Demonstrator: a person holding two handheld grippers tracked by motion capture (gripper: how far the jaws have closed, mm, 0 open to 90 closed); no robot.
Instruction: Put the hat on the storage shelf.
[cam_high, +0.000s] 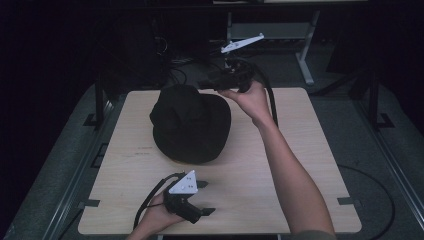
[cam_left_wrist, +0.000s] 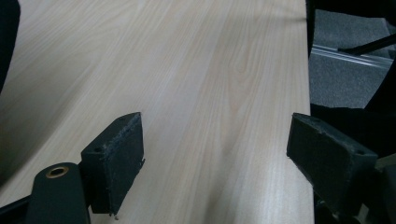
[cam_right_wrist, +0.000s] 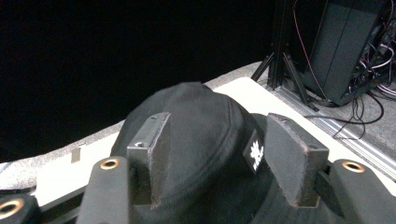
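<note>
A black brimmed hat (cam_high: 190, 122) lies on the pale wooden table (cam_high: 300, 150), left of centre. My right gripper (cam_high: 209, 83) is held by a hand at the hat's far edge, jaws pointing at it. In the right gripper view this gripper (cam_right_wrist: 217, 154) is open, and the hat's crown (cam_right_wrist: 201, 116) with a small white label (cam_right_wrist: 255, 152) sits just beyond and between the jaws. I cannot tell if they touch it. My left gripper (cam_high: 206, 198) rests near the table's front edge, open, with only bare wood (cam_left_wrist: 215, 93) between its pads (cam_left_wrist: 116, 158).
Black frame posts (cam_high: 100, 100) stand at the table's back corners on grey carpet (cam_high: 390, 150). Behind the table are a white desk leg (cam_high: 306, 60), cables (cam_right_wrist: 364, 102) and a dark cabinet (cam_right_wrist: 345, 42). A cable loop (cam_high: 370, 195) lies on the floor at right.
</note>
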